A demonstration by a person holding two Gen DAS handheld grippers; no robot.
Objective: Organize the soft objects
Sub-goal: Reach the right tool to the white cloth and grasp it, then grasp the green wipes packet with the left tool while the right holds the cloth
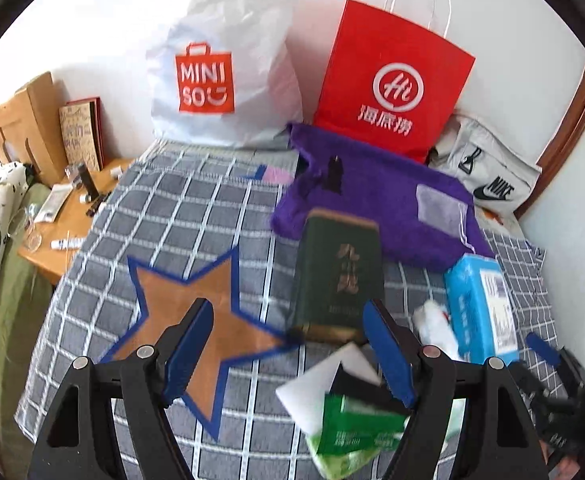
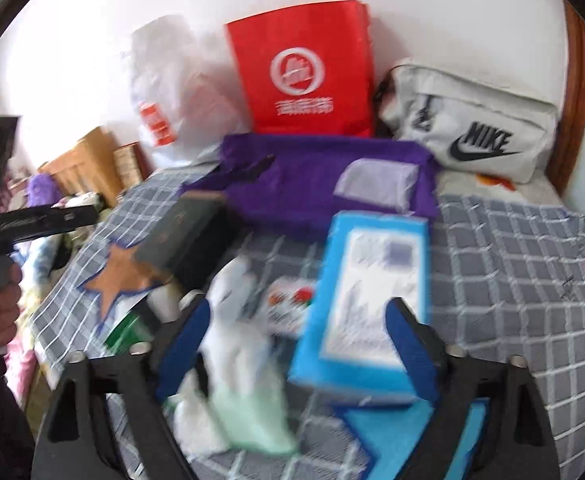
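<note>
On a grey checked bedspread (image 1: 180, 216) lie a purple towel (image 1: 376, 200), a dark green box (image 1: 340, 276), a blue tissue box (image 1: 480, 308), a green tissue pack (image 1: 356, 436), a white sponge (image 1: 332, 376) and white socks (image 1: 436, 324). My left gripper (image 1: 288, 348) is open and empty, just above the sponge and green pack. My right gripper (image 2: 300, 344) is open and empty, with the blue tissue box (image 2: 364, 300) and crumpled white and pale green cloth (image 2: 244, 360) between its fingers. The purple towel (image 2: 312, 176) lies behind.
A white Miniso bag (image 1: 220, 64), a red paper bag (image 1: 392, 80) and a grey Nike pouch (image 1: 488, 168) stand against the wall at the back. A wooden bedside table (image 1: 72, 216) with small items is on the left.
</note>
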